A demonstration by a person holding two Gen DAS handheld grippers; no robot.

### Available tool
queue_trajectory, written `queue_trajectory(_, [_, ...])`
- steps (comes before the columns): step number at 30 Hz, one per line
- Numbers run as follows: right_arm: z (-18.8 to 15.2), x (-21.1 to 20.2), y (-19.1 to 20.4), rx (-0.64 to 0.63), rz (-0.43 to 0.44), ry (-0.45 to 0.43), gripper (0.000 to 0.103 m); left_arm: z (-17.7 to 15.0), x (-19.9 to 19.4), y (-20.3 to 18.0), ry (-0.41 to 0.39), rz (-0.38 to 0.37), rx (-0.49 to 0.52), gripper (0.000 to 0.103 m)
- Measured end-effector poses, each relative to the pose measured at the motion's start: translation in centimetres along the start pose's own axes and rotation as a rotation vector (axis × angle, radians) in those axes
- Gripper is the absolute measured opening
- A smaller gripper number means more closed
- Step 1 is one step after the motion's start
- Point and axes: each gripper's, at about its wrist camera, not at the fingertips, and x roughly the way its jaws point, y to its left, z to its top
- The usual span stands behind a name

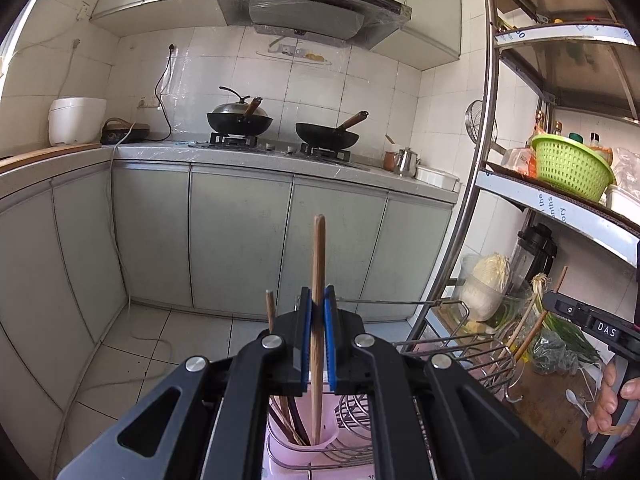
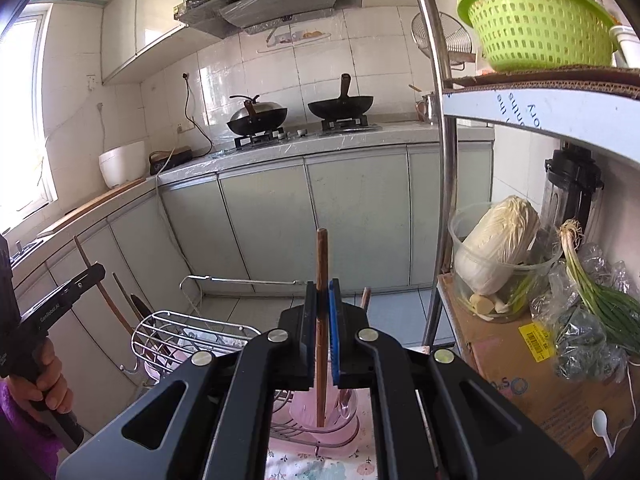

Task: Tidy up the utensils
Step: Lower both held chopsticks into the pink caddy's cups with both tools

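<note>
Bright window daylight, fisheye-warped edges

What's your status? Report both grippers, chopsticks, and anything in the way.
Left gripper shut on wooden chopstick, tip in pink plastic holder. Right gripper shut on brown chopstick, over pink cup. Nothing blocking.

both cameras ride low, each just behind its own gripper, looking forward and a little downward along the fingers across the kitchen. the left wrist view faces the stove counter nearly square on, with the steel shelf rack at its right edge. the right wrist view stands closer to that rack, seeing the counter more at a slant. both share the two woks, the green basket and the wire drying rack close below.
</note>
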Motion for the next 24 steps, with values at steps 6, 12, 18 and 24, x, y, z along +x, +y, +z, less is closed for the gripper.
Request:
queue_trajectory(6, [-1.3, 1.6, 0.2, -0.002, -0.002, 0.051, 0.006, -1.7, 1.9, -0.4, 0.059, 0.011, 0.016, 0.005])
queue_trajectory(12, [-2.2, 2.7, 0.2, -0.006, -0.006, 0.081, 0.006, -3.0, 3.4, 0.0, 0.106, 0.023, 0.008, 0.005])
queue_trajectory(18, [-2.9, 3.4, 0.5, -0.021, -0.011, 0.102, 0.006, -3.6, 4.2, -0.1, 0.118, 0.039, 0.016, 0.005])
queue_trajectory(24, [-3.2, 3.4, 0.6, -0.033, -0.022, 0.092, 0.006, -3.8, 4.2, -0.6, 0.124, 0.033, 0.017, 0.006])
